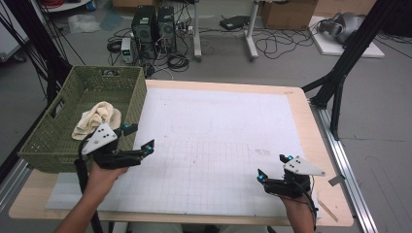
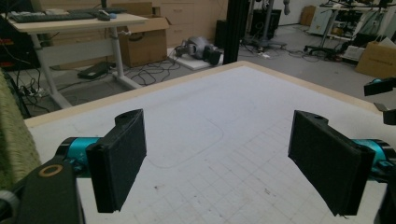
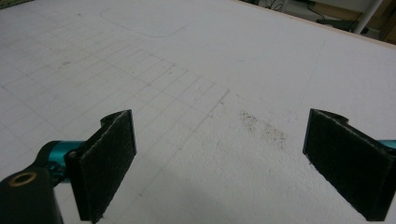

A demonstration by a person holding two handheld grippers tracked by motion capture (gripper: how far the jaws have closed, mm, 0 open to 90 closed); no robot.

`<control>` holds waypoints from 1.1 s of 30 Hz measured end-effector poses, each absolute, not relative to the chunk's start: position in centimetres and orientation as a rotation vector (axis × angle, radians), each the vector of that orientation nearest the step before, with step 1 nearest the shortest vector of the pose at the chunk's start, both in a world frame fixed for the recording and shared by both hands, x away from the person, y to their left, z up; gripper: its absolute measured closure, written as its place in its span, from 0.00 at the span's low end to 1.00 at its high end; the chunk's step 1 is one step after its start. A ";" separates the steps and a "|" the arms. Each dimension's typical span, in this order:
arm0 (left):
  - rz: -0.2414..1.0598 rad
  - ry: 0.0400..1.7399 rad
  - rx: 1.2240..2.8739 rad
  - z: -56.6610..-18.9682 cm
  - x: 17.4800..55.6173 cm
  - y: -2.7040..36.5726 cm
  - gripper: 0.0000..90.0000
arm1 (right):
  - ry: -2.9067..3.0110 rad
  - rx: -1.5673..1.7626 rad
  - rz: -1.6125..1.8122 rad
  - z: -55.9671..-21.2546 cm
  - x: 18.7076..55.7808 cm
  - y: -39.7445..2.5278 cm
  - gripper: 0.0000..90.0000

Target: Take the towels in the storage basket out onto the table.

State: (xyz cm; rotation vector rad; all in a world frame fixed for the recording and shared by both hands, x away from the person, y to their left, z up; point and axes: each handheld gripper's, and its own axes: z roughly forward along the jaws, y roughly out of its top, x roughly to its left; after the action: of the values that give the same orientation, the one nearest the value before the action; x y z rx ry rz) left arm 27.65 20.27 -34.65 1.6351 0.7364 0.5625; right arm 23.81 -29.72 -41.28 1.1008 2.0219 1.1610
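The left gripper (image 1: 140, 137) hovers with jaws spread wide and empty, just right of the green woven plastic basket (image 1: 43, 141) at the table's left edge. A crumpled cream cloth (image 1: 97, 118) lies inside that basket. The right gripper (image 1: 272, 167), likewise released, hangs over the white gridded mat (image 1: 218, 126) near the right corner.

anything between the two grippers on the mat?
Nothing: in the high view the gridded mat lies bare between the left gripper and the right gripper.
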 end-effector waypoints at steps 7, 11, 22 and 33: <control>0.598 0.726 1.635 -31.7 28.5 22.9 0.22 | 2.020 1.106 1.162 -41.3 23.8 -29.8 0.10; 0.631 0.729 1.635 -30.1 29.3 24.3 0.22 | 2.020 1.110 1.160 -41.3 23.8 -29.7 0.10; 0.656 0.843 1.609 -29.1 32.3 28.3 0.23 | 2.017 1.107 1.155 -41.4 23.9 -29.8 0.10; 0.615 1.073 1.698 -31.7 37.2 32.9 0.27 | 2.028 1.105 1.139 -41.5 24.0 -29.7 0.10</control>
State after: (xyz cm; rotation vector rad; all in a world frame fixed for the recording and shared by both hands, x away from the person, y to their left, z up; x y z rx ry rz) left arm 37.21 32.90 -31.69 1.6983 1.0727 0.6150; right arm 23.98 -29.74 -41.54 1.1050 2.0281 1.1386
